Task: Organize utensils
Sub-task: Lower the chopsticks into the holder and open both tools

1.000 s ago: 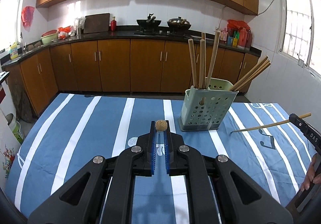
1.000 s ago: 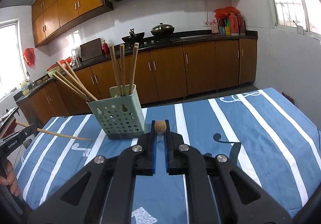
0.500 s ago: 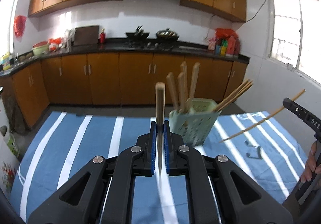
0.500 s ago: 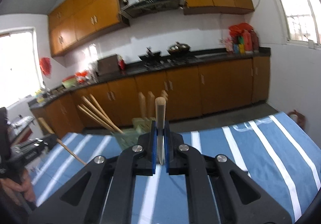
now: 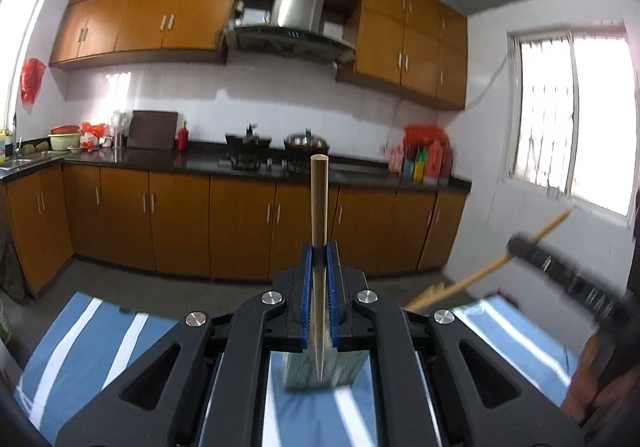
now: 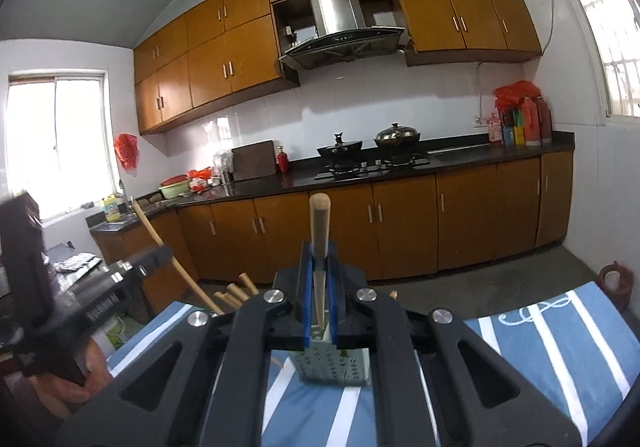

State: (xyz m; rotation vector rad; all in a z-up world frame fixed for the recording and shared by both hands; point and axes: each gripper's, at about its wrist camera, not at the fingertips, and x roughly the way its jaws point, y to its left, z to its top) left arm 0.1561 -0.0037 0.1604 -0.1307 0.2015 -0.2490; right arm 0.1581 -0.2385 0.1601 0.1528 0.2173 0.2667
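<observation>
Hiding most of the holder [image 5: 320, 371], both grippers apparently clamp chopsticks.

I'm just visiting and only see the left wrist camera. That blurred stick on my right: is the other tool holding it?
Observer: Yes. In the right wrist view, the right tool is shut on a chopstick, which stands upright between its blue pads.
Operator: Where does it point?
Observer: Down toward the green holder, which is sharp there, with holes in its wall.
Operator: Anything else I miss?
Observer: A red jug stands on the floor past the table.
</observation>
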